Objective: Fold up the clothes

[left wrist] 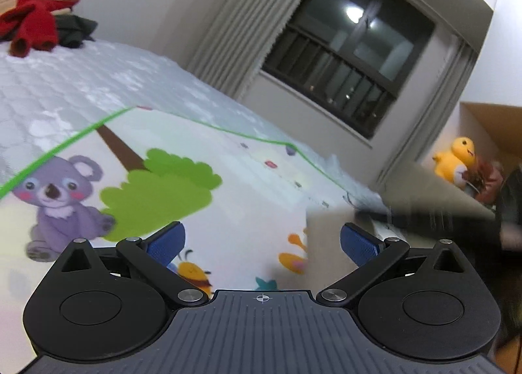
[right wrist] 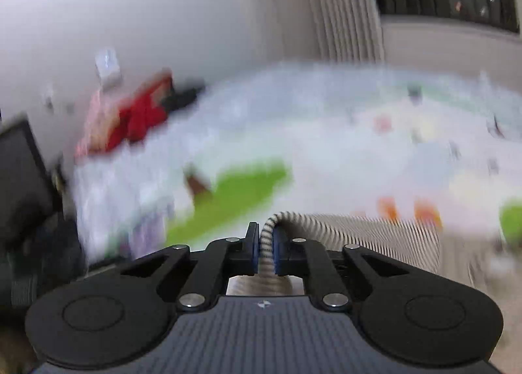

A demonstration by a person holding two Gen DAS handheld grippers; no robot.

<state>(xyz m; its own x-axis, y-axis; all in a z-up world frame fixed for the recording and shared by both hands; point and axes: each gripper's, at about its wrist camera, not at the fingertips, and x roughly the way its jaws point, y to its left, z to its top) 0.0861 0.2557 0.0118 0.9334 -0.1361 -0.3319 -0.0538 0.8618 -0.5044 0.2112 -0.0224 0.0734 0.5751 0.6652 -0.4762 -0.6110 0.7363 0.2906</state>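
My left gripper (left wrist: 262, 240) is open and empty above a cartoon play mat (left wrist: 156, 185) spread on the bed. A pale garment (left wrist: 329, 237) lies blurred just ahead of its right finger. My right gripper (right wrist: 264, 243) is shut on a fold of a black-and-white striped garment (right wrist: 359, 237), which trails off to the right over the mat. The right wrist view is heavily motion-blurred. A red garment (left wrist: 32, 25) and a dark green one (left wrist: 75, 28) lie in a pile at the bed's far corner; the pile also shows in the right wrist view (right wrist: 143, 116).
The quilted white bed (left wrist: 81, 87) carries the mat with a koala (left wrist: 58, 201) and green tree print. A curtained dark window (left wrist: 345, 48) is behind. A yellow plush toy (left wrist: 455, 158) sits on a shelf at right. Dark furniture (right wrist: 23, 172) stands left of the bed.
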